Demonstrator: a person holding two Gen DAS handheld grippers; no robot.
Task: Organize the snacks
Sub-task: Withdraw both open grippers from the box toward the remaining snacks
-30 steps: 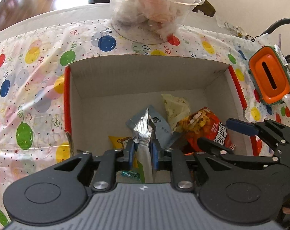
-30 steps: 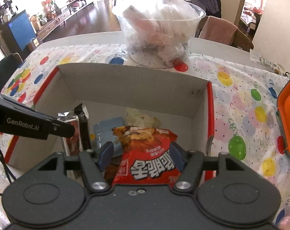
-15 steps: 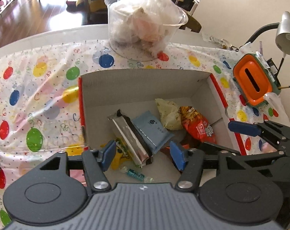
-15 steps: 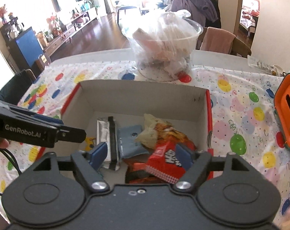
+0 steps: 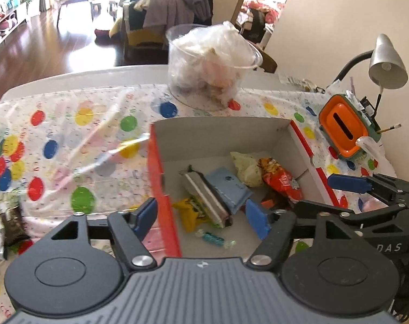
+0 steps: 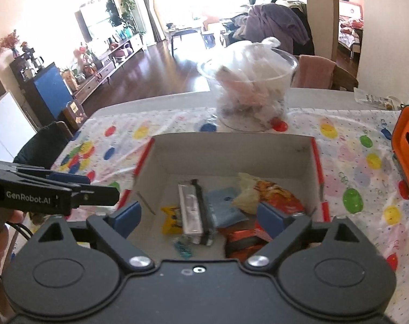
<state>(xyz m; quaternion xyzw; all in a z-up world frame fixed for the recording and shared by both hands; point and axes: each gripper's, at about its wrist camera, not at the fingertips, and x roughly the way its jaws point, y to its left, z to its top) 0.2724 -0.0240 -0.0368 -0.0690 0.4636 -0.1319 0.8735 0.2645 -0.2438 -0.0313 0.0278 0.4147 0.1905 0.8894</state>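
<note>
Left gripper (image 5: 201, 217) and right gripper (image 6: 200, 216): jaws opening, nothing between them, both above the box (image 5: 220, 132). Snacks lie loose on the box floor: silver packet (image 5: 207, 194), blue pouch (image 5: 228, 186), red bag (image 5: 281, 179). Beyond, a clear tub (image 5: 212, 67) stands on the counter (image 5: 69, 145).

An open cardboard box (image 5: 220, 132) sits on the table ahead of me. In it, a foil snack bar (image 5: 205, 194) lies left of a flat pouch (image 5: 228, 186), with a chip bag (image 5: 281, 182) to the right and a wrapped candy (image 5: 213, 239) nearest. A plastic tub (image 5: 212, 67) stands beyond the box; a tissue holder (image 5: 343, 128) sits far right.
</note>
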